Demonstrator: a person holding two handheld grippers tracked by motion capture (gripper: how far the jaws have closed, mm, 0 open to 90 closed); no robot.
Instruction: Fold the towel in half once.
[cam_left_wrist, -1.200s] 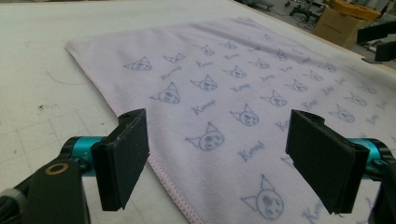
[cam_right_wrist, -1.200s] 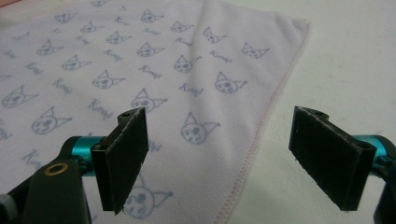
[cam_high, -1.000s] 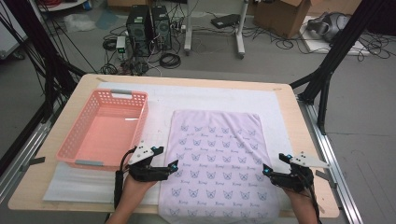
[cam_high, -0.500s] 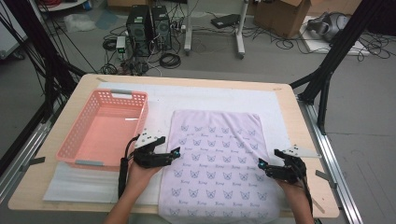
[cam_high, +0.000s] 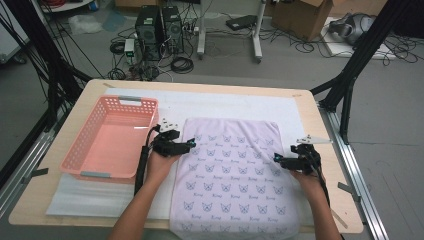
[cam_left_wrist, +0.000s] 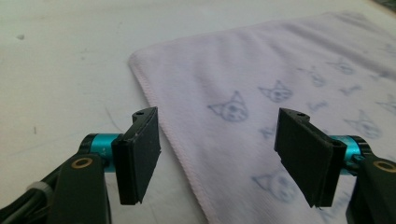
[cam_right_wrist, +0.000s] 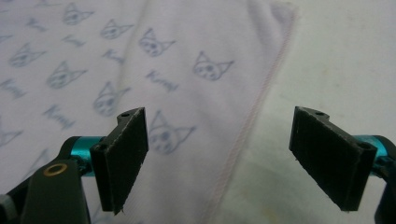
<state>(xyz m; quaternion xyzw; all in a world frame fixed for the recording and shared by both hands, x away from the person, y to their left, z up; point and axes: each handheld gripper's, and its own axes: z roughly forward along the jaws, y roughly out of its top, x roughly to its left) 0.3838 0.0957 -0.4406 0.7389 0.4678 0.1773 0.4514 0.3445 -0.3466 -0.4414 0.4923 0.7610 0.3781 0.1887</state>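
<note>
Fingers (cam_left_wrist: 137, 156) of both the left gripper (cam_high: 190, 144) and right gripper (cam_high: 275, 159) are standing spread wide, each pair straddling a side hem of the lilac towel (cam_high: 232, 175).

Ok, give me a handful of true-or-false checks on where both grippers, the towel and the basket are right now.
1. Both grippers have their jaws open. True: the left gripper and the right gripper each show a wide gap.
2. The left gripper straddles the towel's hemmed edge. True: the edge of the towel runs up between its jaws, one jaw over the white mat.
3. The towel lies inside the pink basket. False: it lies flat on the mat, right of the pink basket, which holds nothing visible.
4. The right gripper has lifted a towel corner. False: it is open at the towel's right edge, and the cloth lies flat.
5. The towel is plain. False: it bears a cat-face print.
</note>
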